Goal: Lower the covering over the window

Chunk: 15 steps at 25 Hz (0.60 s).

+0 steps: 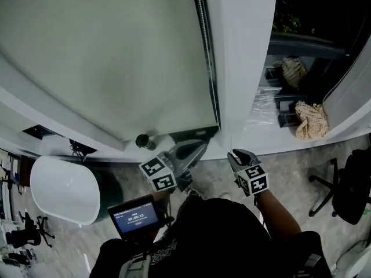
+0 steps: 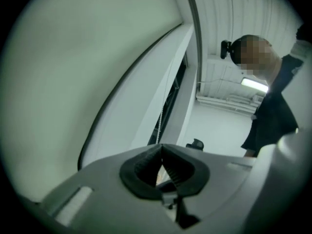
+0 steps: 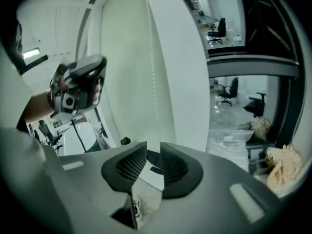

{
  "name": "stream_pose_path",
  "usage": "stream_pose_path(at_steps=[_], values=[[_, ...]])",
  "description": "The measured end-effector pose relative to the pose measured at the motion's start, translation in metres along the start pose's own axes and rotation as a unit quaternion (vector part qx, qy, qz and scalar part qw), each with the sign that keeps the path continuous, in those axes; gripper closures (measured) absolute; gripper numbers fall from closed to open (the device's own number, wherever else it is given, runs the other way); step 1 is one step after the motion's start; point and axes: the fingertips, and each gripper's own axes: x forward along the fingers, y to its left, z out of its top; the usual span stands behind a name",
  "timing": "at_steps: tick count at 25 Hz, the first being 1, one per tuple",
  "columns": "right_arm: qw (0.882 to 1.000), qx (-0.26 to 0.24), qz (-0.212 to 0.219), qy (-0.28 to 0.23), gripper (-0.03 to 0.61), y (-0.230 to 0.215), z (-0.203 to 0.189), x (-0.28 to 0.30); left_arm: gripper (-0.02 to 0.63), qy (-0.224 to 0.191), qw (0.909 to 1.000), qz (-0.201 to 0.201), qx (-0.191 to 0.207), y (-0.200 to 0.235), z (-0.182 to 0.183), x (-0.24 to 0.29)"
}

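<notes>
We see the pale roller blind hanging left of the white pillar, its lower edge just above our left tongs — these are pressed together, pinching the thin bead chain. Our right tongs stand spread, holding nothing.

Black top, grey L gripper, b/w cube

Showing a smooth, matt pale blind, ribbed black rubbery pads on the matt grey plastic shell of the right gripper, and a seemingly crumpled cloth bundle.
</notes>
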Motion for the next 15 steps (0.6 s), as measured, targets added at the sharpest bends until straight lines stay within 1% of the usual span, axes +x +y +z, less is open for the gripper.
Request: stream_pose_path(at_steps=[1, 2, 3, 4, 5, 6, 7, 9, 10, 12, 14, 15], values=[[0.999, 0.033, -0.006, -0.033, 0.492, -0.004, 0.001, -0.009, 0.614, 0.007, 0.9997, 0.018, -0.014, 0.001, -0.012, -0.014], [0.995, 0.074, -0.017, -0.071, 0.494, -0.01, 0.001, -0.02, 0.614, 0.012, 0.999, 0.033, -0.027, 0.002, -0.026, -0.029], [0.987, 0.118, -0.031, -0.107, 0.496, -0.017, 0.0, -0.032, 0.614, 0.014, 0.998, 0.046, -0.04, 0.002, -0.041, -0.043], [0.977, 0.159, -0.042, -0.133, 0.53, -0.024, -0.004, -0.043, 0.614, 0.016, 0.9968, 0.057, -0.054, 0.0, -0.056, -0.057], [0.969, 0.195, -0.037, -0.145, 0.571, -0.024, -0.009, -0.051, 0.614, 0.019, 0.9953, 0.064, -0.069, -0.004, -0.069, -0.068], [0.963, 0.226, -0.009, -0.145, 0.572, -0.015, -0.013, -0.054, 0.614, 0.023, 0.9938, 0.069, -0.084, -0.01, -0.08, -0.078], [0.957, 0.252, 0.04, -0.14, 0.572, 0.003, -0.013, -0.054, 0.614, 0.028, 0.9921, 0.07, -0.1, -0.017, -0.09, -0.085], [0.937, 0.287, 0.151, -0.13, 0.572, 0.052, -0.001, -0.053, 0.614, 0.043, 0.9897, 0.056, -0.125, -0.036, -0.105, -0.096], [0.926, 0.294, 0.196, -0.131, 0.571, 0.078, 0.01, -0.054, 0.614, 0.054, 0.9893, 0.043, -0.129, -0.047, -0.111, -0.099], [0.908, 0.293, 0.265, -0.141, 0.571, 0.126, 0.033, -0.056, 0.614, 0.076, 0.9895, 0.013, -0.122, -0.068, -0.118, -0.107], [0.888, 0.286, 0.329, -0.145, 0.571, 0.173, 0.053, -0.061, 0.614, 0.085, 0.9895, -0.019, -0.116, -0.09, -0.119, -0.115], [0.877, 0.284, 0.361, -0.144, 0.571, 0.195, 0.061, -0.065, 0.614, 0.084, 0.9893, -0.04, -0.112, -0.102, -0.119, -0.122]])
